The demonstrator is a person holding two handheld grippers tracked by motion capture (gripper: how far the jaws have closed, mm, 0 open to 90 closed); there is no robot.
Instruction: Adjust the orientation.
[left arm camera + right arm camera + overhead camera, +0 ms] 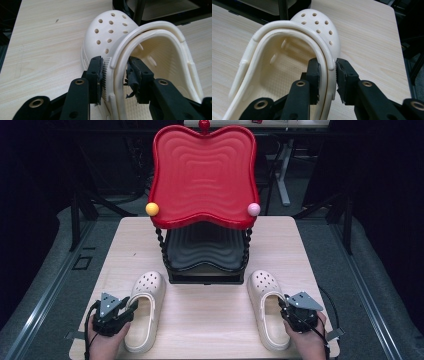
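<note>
Two cream clogs on the worktop, toes toward the far edge, one on each side of the rack.

Left clog [146,309] sits near the near-left corner. Left tongs [115,72] straddle its outer side wall, heel strap included: one jaw outside against the ribbed sole edge, the other inside the shoe. Outer pad touches the wall; inner pad looks just shy of contact or barely touching, can't tell for sure. Inner pad rubber is torn and frayed. Sole appears flat on the wood.

Right clog [267,306] sits near the near-right corner. Right tongs [327,75] are clamped on its outer side wall and strap, one jaw inside, one outside, both pads pressed to the wall.

Hands come in from the near edge, one behind each set of tongs: left hand [106,344], right hand [309,344].

Rack stands mid-worktop toward the far edge: black tray [204,251] low, red wavy tray [202,175] above it on twisted black posts. Yellow ball [152,209] at the red tray's front-left corner, pink ball [254,209] at front-right, red ball [204,125] at the back.
</note>
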